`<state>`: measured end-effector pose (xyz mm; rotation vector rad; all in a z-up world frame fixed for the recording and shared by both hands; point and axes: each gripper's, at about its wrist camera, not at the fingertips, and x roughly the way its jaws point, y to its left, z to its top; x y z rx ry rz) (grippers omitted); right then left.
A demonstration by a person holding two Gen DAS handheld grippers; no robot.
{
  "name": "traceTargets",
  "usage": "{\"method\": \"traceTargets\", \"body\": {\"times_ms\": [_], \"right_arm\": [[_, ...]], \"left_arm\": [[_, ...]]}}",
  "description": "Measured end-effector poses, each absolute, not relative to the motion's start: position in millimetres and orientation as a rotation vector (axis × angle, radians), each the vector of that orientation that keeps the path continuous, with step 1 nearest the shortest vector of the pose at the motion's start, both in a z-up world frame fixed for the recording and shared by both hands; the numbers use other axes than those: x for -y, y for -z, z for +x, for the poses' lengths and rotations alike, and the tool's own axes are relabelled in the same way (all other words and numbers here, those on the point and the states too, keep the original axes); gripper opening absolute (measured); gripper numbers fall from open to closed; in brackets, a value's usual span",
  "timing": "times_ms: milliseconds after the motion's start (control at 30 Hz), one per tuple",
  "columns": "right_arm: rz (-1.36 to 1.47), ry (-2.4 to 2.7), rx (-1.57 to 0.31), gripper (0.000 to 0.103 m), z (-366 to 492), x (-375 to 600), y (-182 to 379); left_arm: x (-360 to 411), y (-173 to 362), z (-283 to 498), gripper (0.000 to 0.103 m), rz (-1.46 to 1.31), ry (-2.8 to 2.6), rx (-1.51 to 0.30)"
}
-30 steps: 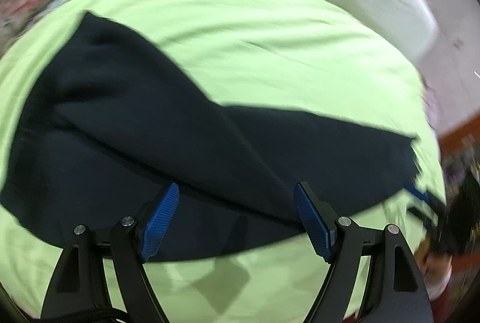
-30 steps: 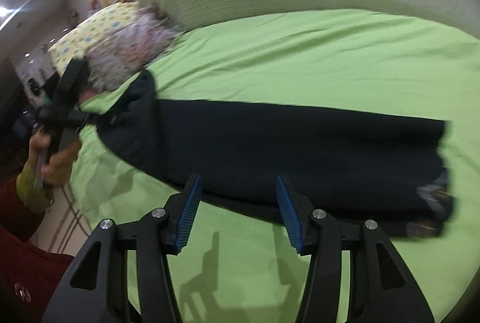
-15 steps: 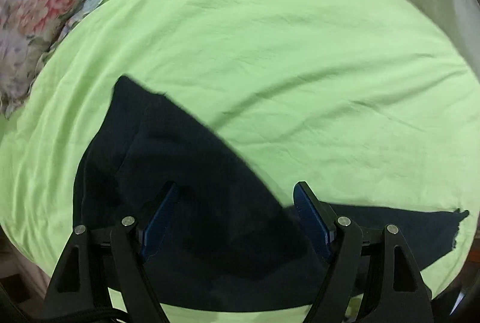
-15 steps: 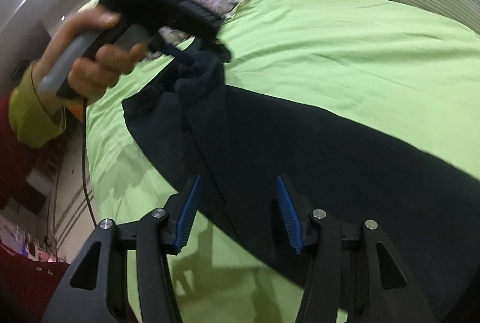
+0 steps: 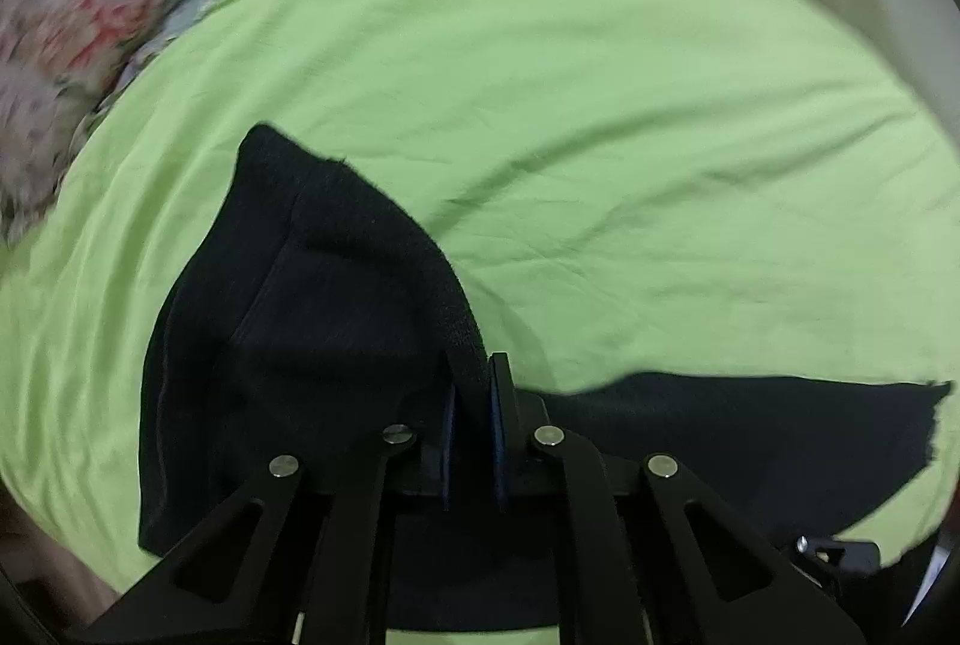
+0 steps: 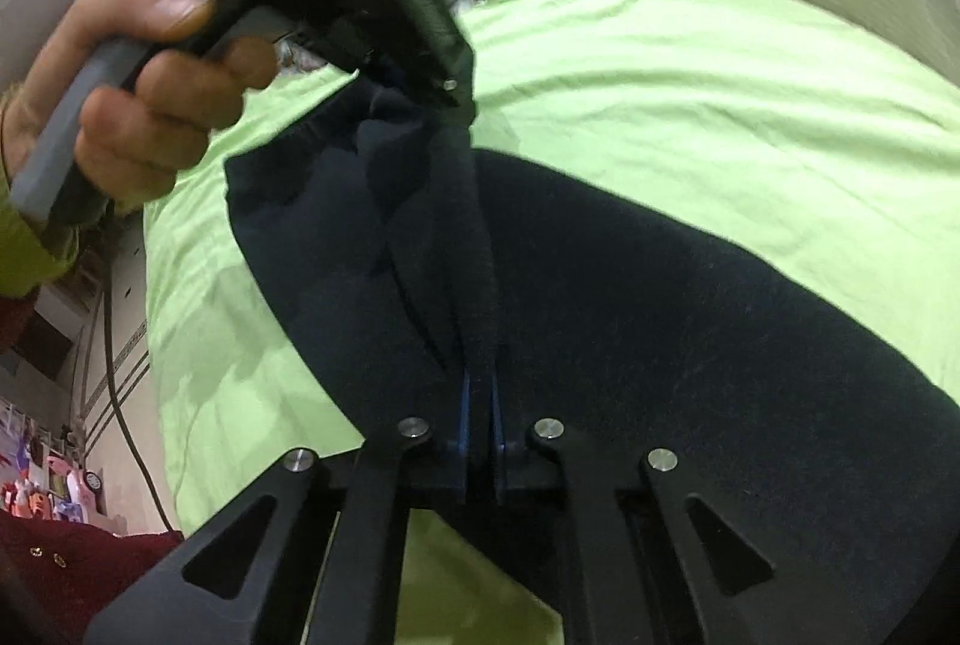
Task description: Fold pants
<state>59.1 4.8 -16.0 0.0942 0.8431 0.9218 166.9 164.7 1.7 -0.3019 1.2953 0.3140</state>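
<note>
Left wrist view shows the left gripper point(image 5: 474, 405) with its blue pads pressed together on a raised ridge of the dark pants point(image 5: 312, 345), which lie on the green bedsheet point(image 5: 600, 135); one part of the garment mounds up beyond the pinch and another runs flat to the right of it, ending in a ragged edge near the sheet's right border. A floral cloth point(image 5: 90, 3), blurred, sits on the sheet beyond the pants to the upper left, and a pale striped surface rims the sheet at the top. The right wrist view adds what the first cannot: the person's left hand point(image 6: 138, 105) wrapped around the left gripper's point(image 6: 447, 96) grey handle, its tip sunk in bunched pants point(image 6: 660, 345) fabric, and the right gripper point(image 6: 478, 405) likewise clamped on a fold of the same garment, close to the left one, with cloth stretched between them. Here the pants spread wide to the right over the sheet point(image 6: 690, 75). The left gripper's pads are hidden by fabric in this view, and its body is smeared by motion. The far end of the pants is cut off at the lower right edge.
</note>
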Motion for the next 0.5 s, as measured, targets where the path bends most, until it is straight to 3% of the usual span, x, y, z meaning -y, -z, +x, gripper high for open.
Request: {"method": "traceTargets", "body": {"times_ms": [267,500], "right_arm": [[0.059,-0.937,-0.774,0.006,30,3,-11],[-0.026,-0.919,-0.802,0.006,21,-3,-6]], "left_arm": [[-206,-23,57,0.006,-0.605,-0.256,-1.049],[-220,3,5,0.006,-0.731,-0.228,-0.946]]}}
